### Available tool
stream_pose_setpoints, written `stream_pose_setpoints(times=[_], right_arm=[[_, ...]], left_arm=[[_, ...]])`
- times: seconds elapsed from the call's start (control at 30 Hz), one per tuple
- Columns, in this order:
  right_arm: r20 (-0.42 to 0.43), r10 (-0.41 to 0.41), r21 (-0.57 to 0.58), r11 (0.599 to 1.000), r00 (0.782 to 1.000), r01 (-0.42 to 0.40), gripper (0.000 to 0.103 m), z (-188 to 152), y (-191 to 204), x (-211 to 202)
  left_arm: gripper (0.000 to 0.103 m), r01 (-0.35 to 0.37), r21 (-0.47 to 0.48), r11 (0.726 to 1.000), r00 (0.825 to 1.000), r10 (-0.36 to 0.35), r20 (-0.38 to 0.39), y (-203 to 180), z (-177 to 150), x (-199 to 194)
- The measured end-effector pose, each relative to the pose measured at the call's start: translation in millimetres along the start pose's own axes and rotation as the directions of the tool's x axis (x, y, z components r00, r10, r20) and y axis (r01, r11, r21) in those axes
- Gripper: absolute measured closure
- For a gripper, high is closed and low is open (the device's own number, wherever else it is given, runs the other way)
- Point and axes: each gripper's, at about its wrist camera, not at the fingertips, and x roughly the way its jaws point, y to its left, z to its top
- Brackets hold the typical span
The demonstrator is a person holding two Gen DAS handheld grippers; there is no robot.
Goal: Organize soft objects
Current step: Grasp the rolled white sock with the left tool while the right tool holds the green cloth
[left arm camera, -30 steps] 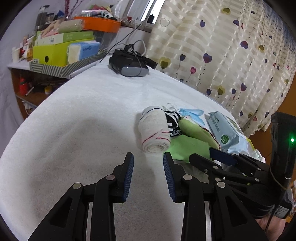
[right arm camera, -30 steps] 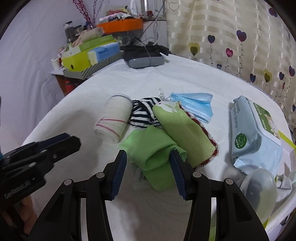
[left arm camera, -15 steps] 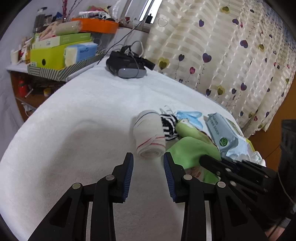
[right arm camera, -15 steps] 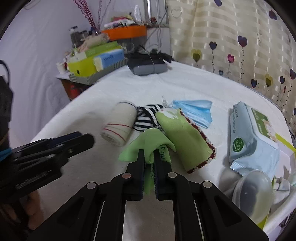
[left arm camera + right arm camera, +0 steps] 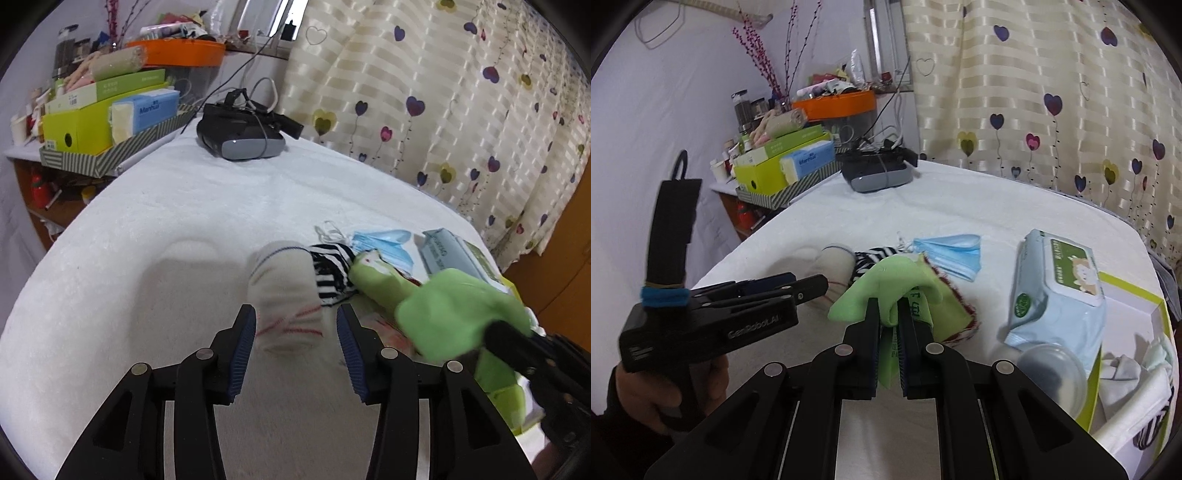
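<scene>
A rolled white cloth with red stripes (image 5: pixel 284 295) lies on the white bed cover (image 5: pixel 147 258). My left gripper (image 5: pixel 295 326) has this roll's near end between its jaws. They are opening, and the pads stand clear of the roll. My right gripper (image 5: pixel 888 314) is shut on a light green cloth (image 5: pixel 886 280) and holds it up off the cover. The left wrist view shows this green cloth (image 5: pixel 454 310) at the right, hanging from the right gripper (image 5: pixel 496 332). In the right wrist view a hand holds the left gripper (image 5: pixel 809 286) at the roll (image 5: pixel 836 264).
Behind the roll lie a black-and-white striped sock (image 5: pixel 332 266), a green cloth with red edging (image 5: pixel 949 314), a blue face mask (image 5: pixel 953 251) and a wipes pack (image 5: pixel 1056 291). A yellow-rimmed box (image 5: pixel 1126 288) stands at the right. A headset (image 5: pixel 240 136) sits far back.
My right gripper shut on the green cloth and lifted it. My left gripper moved up to the white roll and its jaws widened around the roll's end.
</scene>
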Motion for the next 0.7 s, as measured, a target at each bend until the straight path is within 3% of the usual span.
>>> stream_pose_setpoints(times=[0.13,0.53,0.7], right_arm=[[0.009,0.011,0.012,1.0,1.0,-0.011,0.095,1.8,-4.7,-1.3],[0.015,0.03,0.021,0.999,0.999,-0.03,0.094,-0.2,-7.3,-0.7],[0.014,0.032,0.021,0.999,0.999,-0.032,0.094,-1.1,-7.1,-2.0]], left_arm=[[0.058,-0.034,-0.01,0.999,0.999,0.033,-0.026,4.1,0.5,14.8],[0.055,-0.008,0.009,1.0,0.997,0.008,-0.072,-3.5,-3.3,37.6],[0.062,-0.021,0.032,0.999,0.998,0.022,-0.057,-5.4,-4.2,38.6]])
